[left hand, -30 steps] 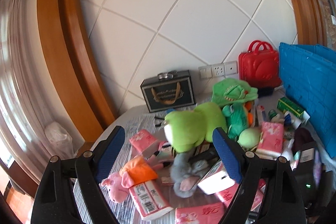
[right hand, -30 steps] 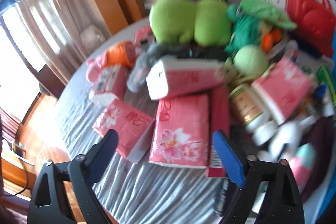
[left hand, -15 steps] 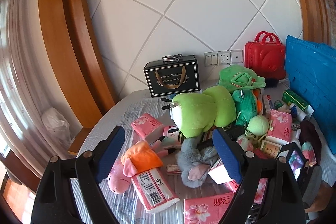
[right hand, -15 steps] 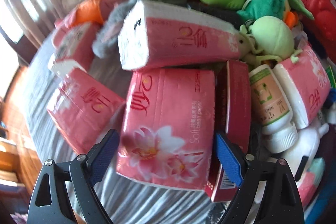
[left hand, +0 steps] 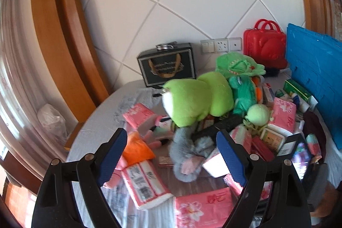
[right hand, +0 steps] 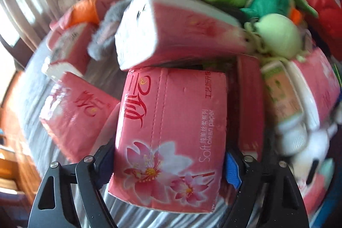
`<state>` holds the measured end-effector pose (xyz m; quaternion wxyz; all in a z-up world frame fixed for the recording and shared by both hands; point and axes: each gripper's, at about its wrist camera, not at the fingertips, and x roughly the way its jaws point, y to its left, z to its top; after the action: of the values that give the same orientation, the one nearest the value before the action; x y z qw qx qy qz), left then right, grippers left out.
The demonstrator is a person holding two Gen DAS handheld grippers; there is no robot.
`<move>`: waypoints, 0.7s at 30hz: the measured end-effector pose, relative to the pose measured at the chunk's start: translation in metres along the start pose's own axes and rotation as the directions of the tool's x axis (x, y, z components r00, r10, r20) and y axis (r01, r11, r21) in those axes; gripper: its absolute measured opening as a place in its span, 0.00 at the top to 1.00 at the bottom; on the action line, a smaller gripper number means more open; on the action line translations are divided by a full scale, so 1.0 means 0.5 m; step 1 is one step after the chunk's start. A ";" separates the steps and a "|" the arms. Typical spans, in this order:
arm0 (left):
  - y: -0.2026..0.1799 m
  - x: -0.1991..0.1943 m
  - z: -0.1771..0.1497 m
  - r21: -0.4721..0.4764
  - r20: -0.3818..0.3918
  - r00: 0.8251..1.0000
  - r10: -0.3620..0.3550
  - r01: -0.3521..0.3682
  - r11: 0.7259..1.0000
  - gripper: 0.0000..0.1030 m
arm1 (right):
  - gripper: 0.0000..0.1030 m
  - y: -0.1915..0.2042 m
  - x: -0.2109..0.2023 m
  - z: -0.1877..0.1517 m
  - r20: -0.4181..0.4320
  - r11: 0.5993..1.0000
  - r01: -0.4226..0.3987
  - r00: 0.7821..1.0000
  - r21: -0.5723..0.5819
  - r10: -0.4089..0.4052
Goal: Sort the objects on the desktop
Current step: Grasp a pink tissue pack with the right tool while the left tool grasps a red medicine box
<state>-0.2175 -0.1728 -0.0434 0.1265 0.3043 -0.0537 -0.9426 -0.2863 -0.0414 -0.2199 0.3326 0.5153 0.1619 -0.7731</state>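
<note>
In the right wrist view a pink tissue pack with a flower print lies flat on the grey tablecloth. My right gripper straddles it, its jaws closing, and both blue pads touch the pack's long sides. Another pink pack leans over its far end. In the left wrist view my left gripper hangs open above the heap, holding nothing. Beyond its fingers lie a grey plush and a lime-green plush.
Several more pink tissue packs, an orange-and-pink plush, a dark green plush, a pale green ball and bottles crowd the table. At the back stand a black box, a red case and a blue crate.
The right gripper came down over the flower-print pack and its jaws narrowed onto its sides. The left gripper sank and tipped a little toward the heap, still open.
</note>
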 end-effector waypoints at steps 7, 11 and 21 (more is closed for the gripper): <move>-0.125 0.047 -0.030 0.041 -0.074 0.991 -0.109 0.113 0.993 0.17 | 0.20 -0.096 -0.176 -0.086 0.114 0.994 -0.007 0.993 0.105 -0.005; -0.211 0.086 -0.051 0.035 -0.141 0.973 -0.181 0.188 0.982 0.17 | 0.20 -0.168 -0.256 -0.133 0.135 0.977 0.049 0.988 0.209 -0.079; -0.343 0.162 -0.116 0.009 -0.270 0.942 -0.201 0.212 0.977 0.17 | 0.20 -0.274 -0.303 -0.208 0.144 0.952 0.060 0.984 0.300 -0.107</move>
<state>-0.2819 -0.0312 -0.1664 0.0273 0.4353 -0.0218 -0.8996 -0.2704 0.1721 -0.1389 0.2307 0.4886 0.0398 -0.8405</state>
